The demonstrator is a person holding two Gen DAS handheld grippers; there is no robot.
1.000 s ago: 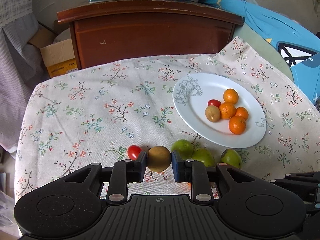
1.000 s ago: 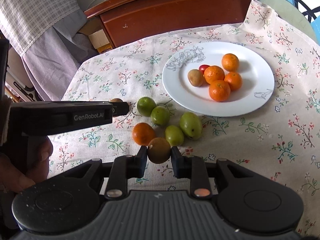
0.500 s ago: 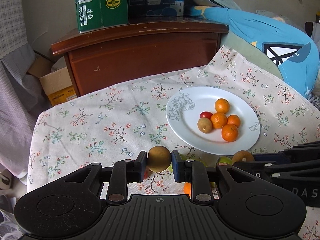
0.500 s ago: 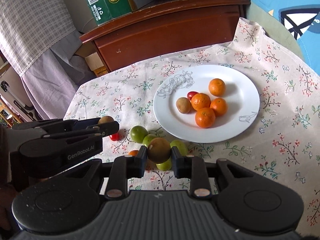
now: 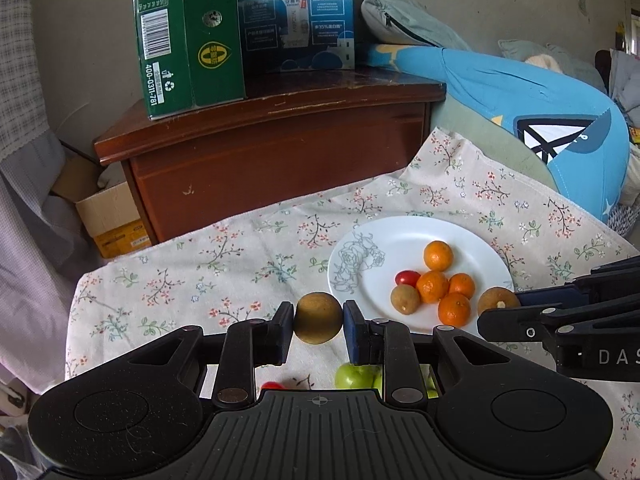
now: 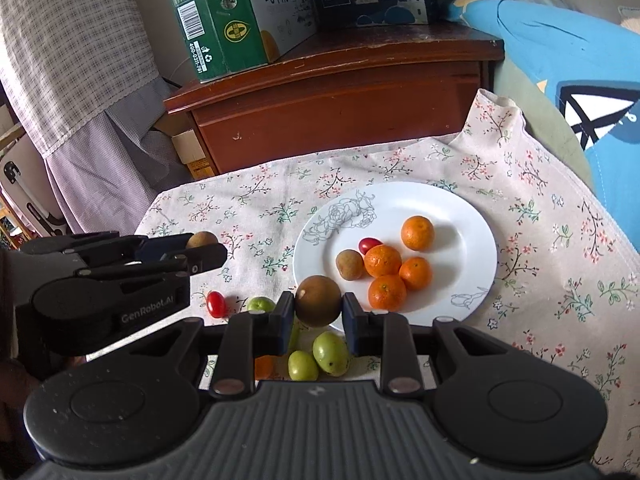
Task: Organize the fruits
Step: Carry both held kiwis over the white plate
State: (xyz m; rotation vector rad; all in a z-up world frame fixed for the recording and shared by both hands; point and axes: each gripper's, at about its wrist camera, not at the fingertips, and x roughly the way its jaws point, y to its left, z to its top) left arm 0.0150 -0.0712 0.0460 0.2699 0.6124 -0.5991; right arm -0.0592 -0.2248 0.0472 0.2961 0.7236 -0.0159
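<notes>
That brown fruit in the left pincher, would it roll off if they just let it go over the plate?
Probably. The brown fruit looks round, so it would likely roll on the smooth plate. The raised rim may stop it, as may the oranges already there. It seems firm: the left gripper pinches it without visible denting.

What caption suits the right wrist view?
Right gripper holds a brown fruit near the white plate of oranges.
</notes>
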